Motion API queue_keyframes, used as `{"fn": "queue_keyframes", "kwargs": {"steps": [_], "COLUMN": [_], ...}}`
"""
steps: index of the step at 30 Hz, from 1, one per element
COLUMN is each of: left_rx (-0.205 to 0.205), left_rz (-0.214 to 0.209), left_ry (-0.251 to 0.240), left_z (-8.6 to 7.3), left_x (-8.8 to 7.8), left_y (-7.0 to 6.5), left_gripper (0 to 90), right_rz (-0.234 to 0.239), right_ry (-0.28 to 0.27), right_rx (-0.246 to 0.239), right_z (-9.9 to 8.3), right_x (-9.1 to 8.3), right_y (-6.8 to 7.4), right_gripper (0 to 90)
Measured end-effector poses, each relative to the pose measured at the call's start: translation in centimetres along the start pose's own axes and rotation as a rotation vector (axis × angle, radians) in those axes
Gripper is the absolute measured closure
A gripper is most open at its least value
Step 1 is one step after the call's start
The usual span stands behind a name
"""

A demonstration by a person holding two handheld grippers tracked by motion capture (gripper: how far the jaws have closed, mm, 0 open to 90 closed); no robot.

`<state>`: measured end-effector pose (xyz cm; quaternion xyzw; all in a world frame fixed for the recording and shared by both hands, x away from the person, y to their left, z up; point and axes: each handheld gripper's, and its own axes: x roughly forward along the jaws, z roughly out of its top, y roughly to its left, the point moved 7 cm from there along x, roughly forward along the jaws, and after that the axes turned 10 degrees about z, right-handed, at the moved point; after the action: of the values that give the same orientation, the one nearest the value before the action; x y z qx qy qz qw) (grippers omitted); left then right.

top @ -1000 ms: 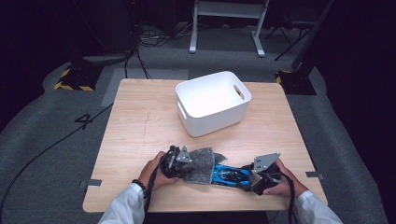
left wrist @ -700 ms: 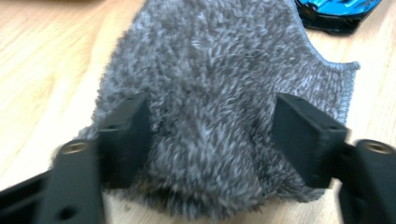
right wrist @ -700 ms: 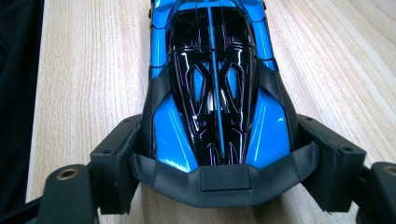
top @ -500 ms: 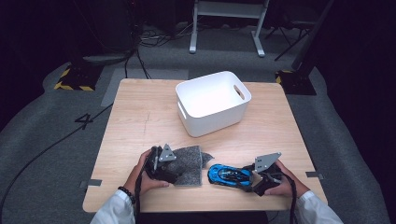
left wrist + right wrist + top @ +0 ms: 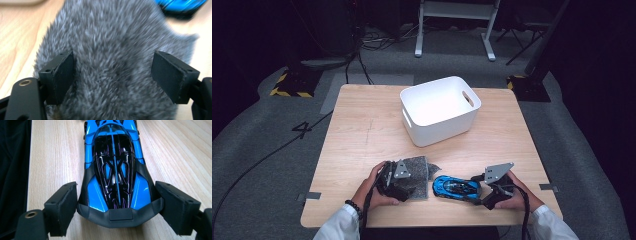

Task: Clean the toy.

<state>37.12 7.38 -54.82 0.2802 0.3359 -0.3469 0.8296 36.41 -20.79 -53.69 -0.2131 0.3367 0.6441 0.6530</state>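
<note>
**Both grips slack over the fur patch and the blue car**

From my remote seat I saw the left gripper (image 5: 404, 181) set low over the grey fur patch (image 5: 416, 176) at the near edge of the wooden table (image 5: 362, 135). In the left gripper view its jaws stood wide apart, the fur (image 5: 112, 62) bulging up between them without being pinched; they had just sprung open and nothing was clamped.

The blue toy car (image 5: 456, 186) lay on the table just to the right of the fur, close beside it. The right gripper (image 5: 482, 192) sat at the car's far end from the fur. In the right gripper view the car's dark tail (image 5: 117, 213) sat between the jaws, which had just been opening; the pads stood off on either side with a sliver of space showing, so I read it as released.

The white bin (image 5: 439, 116) stood well apart from both, farther back on the table.
</note>
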Motion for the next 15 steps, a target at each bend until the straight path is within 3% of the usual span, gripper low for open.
{"fn": "queue_keyframes", "kwargs": {"steps": [7, 15], "left_rx": [-0.037, -0.063], "left_rz": [-0.001, -0.044], "left_ry": [-0.039, -0.087], "left_z": [-0.3, -0.6], "left_x": [0.2, 0.6], "left_y": [0.1, 0.5], "left_gripper": [17.2, 14.9], "right_rz": [-0.028, -0.044], "right_ry": [0.007, -0.029], "right_rx": [0.004, -0.004], "right_z": [0.8, 3.4], "right_x": [0.0, -0.2], "right_y": [0.1, 0.3], "right_gripper": [21.5, 22.4]}}
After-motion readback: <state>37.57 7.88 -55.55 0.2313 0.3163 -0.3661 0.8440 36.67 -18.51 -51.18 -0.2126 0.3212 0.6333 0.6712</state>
